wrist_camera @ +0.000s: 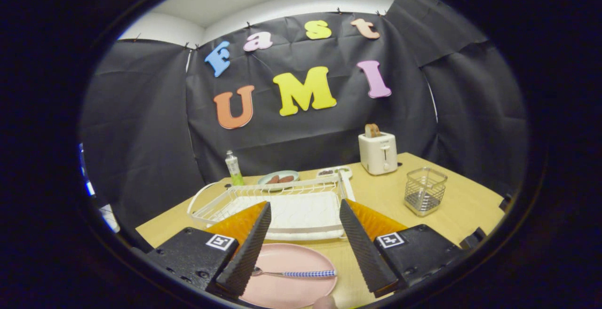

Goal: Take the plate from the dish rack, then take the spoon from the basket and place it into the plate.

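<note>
On the wooden table (451, 215), the spoon (294, 273) already lay across the pink plate (282, 290) between the gripper's (305, 264) parted, empty fingers, so a careless withdrawal might have knocked it off.

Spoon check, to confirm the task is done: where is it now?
In the gripper view the spoon lies across the pink plate, between the open tongs, in front of the dish rack.
</note>
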A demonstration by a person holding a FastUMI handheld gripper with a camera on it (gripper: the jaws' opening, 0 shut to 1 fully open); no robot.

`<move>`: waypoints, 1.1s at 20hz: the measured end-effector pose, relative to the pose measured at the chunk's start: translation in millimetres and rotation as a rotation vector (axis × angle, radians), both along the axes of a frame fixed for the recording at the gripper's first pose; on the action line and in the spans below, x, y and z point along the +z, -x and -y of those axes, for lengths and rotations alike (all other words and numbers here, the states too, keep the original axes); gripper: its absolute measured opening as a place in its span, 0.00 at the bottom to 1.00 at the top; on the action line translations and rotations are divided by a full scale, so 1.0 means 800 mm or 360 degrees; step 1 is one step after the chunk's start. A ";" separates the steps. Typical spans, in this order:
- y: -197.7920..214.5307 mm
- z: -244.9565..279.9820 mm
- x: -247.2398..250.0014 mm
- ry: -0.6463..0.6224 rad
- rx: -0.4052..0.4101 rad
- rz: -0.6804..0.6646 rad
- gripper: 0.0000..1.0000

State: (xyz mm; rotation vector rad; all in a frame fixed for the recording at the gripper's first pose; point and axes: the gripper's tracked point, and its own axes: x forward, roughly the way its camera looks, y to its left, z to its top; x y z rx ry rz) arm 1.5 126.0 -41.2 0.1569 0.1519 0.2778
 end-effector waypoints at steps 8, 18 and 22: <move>0.034 0.025 0.053 0.0077 -0.0055 0.0176 1.00; 0.053 0.033 0.073 0.0092 -0.0099 0.0260 1.00; 0.057 0.030 0.077 0.0107 -0.0090 0.0274 1.00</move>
